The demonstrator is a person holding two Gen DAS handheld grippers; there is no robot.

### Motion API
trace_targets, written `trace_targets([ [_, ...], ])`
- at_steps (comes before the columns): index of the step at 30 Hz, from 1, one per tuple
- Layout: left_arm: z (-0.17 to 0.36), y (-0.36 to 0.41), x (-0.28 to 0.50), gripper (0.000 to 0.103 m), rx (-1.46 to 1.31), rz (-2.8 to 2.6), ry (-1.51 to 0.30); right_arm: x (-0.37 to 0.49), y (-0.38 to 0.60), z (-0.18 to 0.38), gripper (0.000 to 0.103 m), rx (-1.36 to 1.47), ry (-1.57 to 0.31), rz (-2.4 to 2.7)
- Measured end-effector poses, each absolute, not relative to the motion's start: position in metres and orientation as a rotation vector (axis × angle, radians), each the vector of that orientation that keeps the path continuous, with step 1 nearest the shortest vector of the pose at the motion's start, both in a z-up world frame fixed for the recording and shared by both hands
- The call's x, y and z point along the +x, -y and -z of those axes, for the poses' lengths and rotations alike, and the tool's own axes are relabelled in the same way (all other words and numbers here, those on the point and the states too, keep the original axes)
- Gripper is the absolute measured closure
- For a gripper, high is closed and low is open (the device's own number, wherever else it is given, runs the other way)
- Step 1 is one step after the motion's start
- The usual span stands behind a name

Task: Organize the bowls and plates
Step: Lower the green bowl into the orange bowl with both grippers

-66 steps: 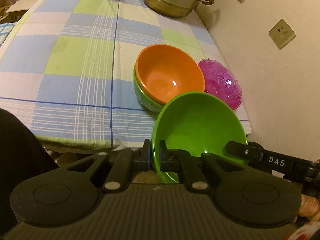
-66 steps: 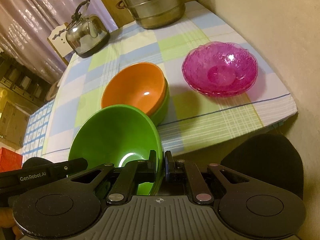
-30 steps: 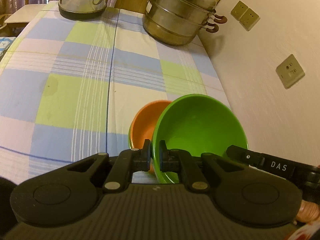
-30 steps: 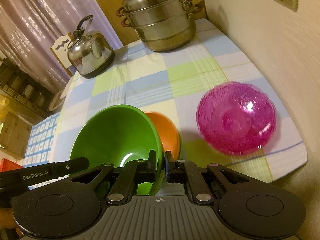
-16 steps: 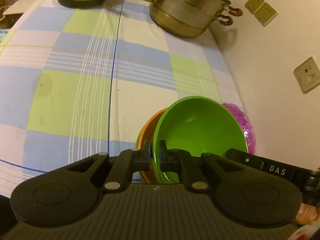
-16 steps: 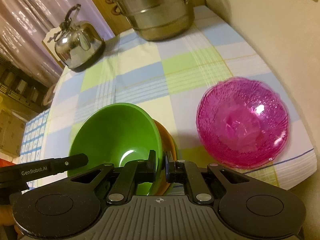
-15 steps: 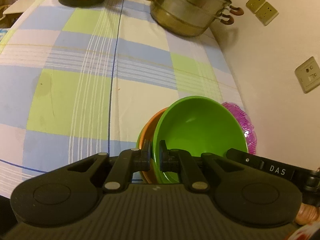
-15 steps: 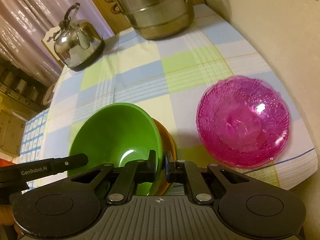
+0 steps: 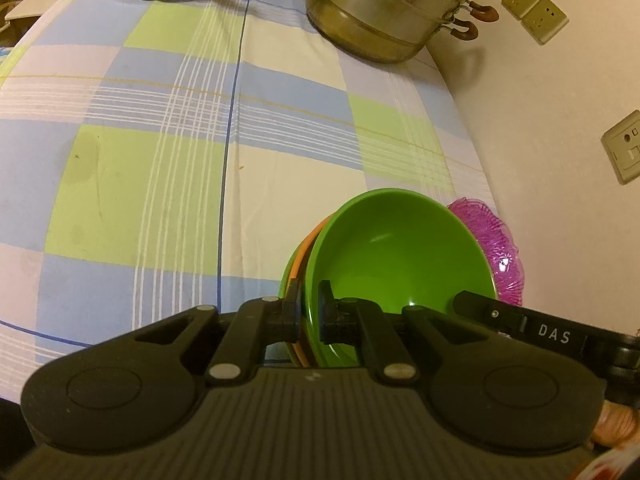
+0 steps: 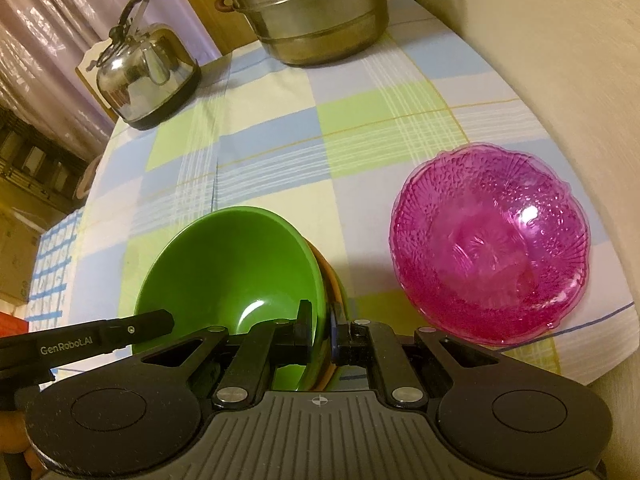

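My left fingers (image 9: 308, 308) are clenched on the rim of the green bowl (image 9: 396, 248), one finger outside the wall and one inside. My right fingers (image 10: 320, 330) are clenched on the same green bowl (image 10: 232, 268), at the opposite side of its rim, so I carry it between both hands. From the left wrist I see my right tool's arm, marked DAS, reaching across at the bowl's lower right; from the right wrist I see my left tool's arm, marked GenRobot.AI, at the bowl's lower left.

The green bowl sits tilted into the orange bowl (image 9: 310, 236), whose rim shows as a thin crescent along one side (image 10: 330, 276). A sliver of another green rim shows outside the orange one in the left view; whether the held bowl rests fully in the stack I cannot tell.

Just beside the stack, toward the wall, stands the pink glass bowl (image 10: 490, 240), apart from the stack and close to the bench edge; from the left wrist only its scalloped edge (image 9: 496, 248) peeks out behind the green bowl.

The bench (image 9: 160, 140) wears a checked cloth of blue, green and cream. At its far end stand a steel steamer pot (image 10: 316, 12) near the wall and a kettle (image 10: 146, 68) further from the wall
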State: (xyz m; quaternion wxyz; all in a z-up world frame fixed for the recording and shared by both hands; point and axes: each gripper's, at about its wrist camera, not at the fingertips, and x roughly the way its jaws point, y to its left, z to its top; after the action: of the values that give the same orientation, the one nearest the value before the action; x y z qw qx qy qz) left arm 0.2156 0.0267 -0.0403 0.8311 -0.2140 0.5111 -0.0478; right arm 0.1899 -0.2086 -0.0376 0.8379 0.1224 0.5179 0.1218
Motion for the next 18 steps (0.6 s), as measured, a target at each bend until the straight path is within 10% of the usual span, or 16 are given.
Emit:
trace_targets([
  [18, 0.0403, -0.0292, 0.2153, 0.096, -0.463, 0.101, -1.075, 0.1895, 0.2029, 0.0418, 0.095, 0.244, -1.084, -0.259],
])
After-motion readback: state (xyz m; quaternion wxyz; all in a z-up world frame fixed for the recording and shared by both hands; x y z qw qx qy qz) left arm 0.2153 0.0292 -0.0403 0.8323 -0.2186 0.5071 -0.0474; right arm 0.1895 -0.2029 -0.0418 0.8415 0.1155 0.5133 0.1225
